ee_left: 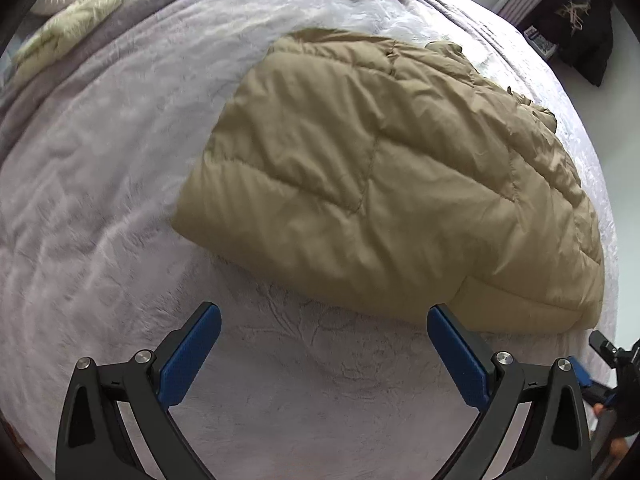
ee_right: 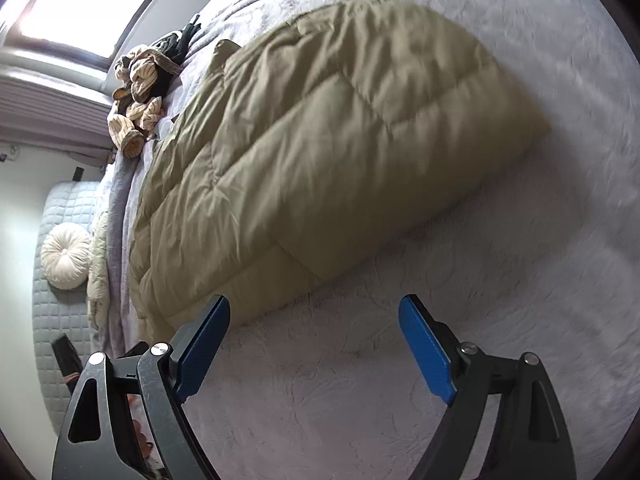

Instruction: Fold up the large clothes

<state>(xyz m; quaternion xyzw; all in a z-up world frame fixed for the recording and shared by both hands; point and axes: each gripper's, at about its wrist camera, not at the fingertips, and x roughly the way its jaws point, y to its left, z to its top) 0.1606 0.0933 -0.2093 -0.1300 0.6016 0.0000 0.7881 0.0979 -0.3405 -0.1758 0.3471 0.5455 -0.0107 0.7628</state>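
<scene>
Both grippers, left (ee_left: pixel 324 354) and right (ee_right: pixel 314 346), fingers spread, empty, just short of jacket (ee_left: pixel 384 176). Jacket likely light, puffy, slippery, springy; pinch near hem edge.

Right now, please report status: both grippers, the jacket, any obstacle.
Left gripper open, empty. Right gripper open, empty. Tan puffer jacket folded on the bed cover. Nothing in the way.

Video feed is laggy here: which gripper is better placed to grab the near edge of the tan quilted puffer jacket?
Right gripper, probably: one blue finger already overlaps the tan quilted puffer jacket hem. The left gripper hangs open over bare lilac blanket.
</scene>
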